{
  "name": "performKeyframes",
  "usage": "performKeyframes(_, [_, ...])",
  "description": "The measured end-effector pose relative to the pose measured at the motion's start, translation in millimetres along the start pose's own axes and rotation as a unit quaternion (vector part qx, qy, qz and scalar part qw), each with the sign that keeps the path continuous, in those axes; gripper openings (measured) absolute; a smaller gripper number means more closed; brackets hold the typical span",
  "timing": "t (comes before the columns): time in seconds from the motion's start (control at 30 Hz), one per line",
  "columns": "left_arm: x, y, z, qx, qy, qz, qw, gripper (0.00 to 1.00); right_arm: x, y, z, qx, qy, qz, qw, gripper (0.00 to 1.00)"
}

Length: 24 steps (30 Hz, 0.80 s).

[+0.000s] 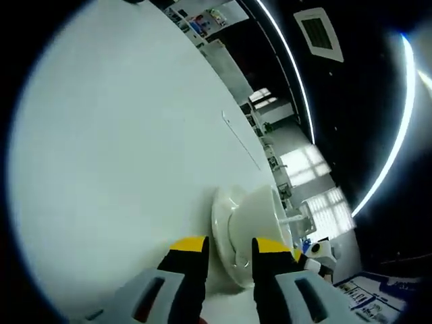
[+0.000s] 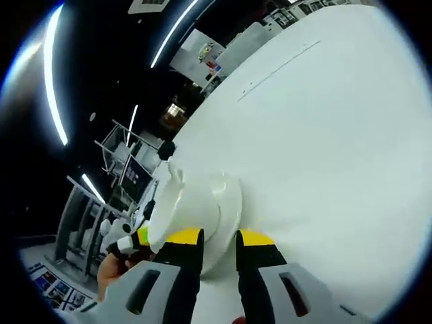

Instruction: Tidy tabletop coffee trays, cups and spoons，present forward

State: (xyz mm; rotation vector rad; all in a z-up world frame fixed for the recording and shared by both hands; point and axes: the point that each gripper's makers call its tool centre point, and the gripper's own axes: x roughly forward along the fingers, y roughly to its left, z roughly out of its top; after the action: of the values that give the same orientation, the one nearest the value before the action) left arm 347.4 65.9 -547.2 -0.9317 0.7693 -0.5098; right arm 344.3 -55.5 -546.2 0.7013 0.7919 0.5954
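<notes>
A broad white tabletop (image 1: 121, 135) spread beneath a dark ceiling (image 1: 351, 101) with long bright light strips (image 1: 398, 128); bright windows (image 1: 304, 165) glowed beyond.

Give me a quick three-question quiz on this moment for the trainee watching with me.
1. True or false: in the left gripper view, the left gripper has the saucer rim between its jaws.
2. What sits on the saucer in the right gripper view?
A. a spoon alone
B. a white cup
C. a glass
3. Fill in: the table surface is coloured ____.

Key:
1. True.
2. B.
3. White. The right gripper also straddles the saucer rim; whether either pair of jaws is pressing on the rim cannot be told.
</notes>
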Motion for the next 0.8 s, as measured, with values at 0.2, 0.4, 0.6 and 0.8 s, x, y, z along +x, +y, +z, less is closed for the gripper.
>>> performKeyframes(0.2, [5, 5.1, -1.3, -0.017, 0.003, 0.007, 0.9998, 0.24, 5, -2, -2.8, 0.009, 0.002, -0.003, 1.0, 0.2])
performKeyframes(0.4, [12, 7.0, -0.9, -0.042, 0.007, 0.01, 0.9991, 0.18, 9, -6, -3.9, 0.021, 0.0, -0.006, 0.9998, 0.2])
performKeyframes(0.6, [14, 5.7, -1.2, -0.057, 0.009, 0.013, 0.9982, 0.16, 15, -6, -5.5, 0.027, 0.003, -0.009, 0.9996, 0.15])
performKeyframes(0.8, [15, 12.5, -0.1, -0.081, 0.005, 0.028, 0.9963, 0.09, 15, -12, -6.2, 0.05, 0.008, -0.026, 0.9984, 0.09])
